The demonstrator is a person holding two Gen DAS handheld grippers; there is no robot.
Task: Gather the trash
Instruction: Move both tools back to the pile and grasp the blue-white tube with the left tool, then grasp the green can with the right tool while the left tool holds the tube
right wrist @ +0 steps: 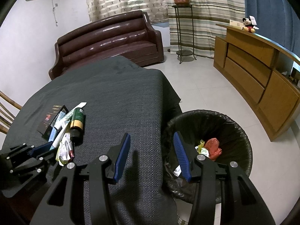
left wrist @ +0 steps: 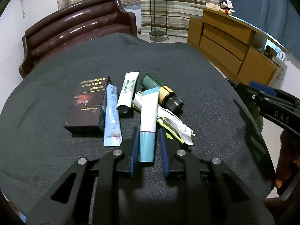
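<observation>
A pile of trash lies on the dark cloth-covered table (left wrist: 56, 75): a white and teal tube (left wrist: 148, 123), a light blue sachet (left wrist: 112, 118), a white tube (left wrist: 128, 90), a dark box (left wrist: 87, 103), a green bottle with a gold band (left wrist: 161, 91) and crumpled wrappers (left wrist: 174, 125). My left gripper (left wrist: 148, 146) is open, its blue pads on either side of the teal end of the white and teal tube. My right gripper (right wrist: 151, 155) is open and empty, above the table's right edge beside the black-lined trash bin (right wrist: 234, 127), which holds red and green scraps.
A brown sofa (right wrist: 108, 43) stands behind the table. A wooden cabinet (right wrist: 253, 71) with a stuffed toy stands at the right. A metal plant stand (right wrist: 184, 31) is by the curtains. A wooden chair (right wrist: 5, 112) shows at the left.
</observation>
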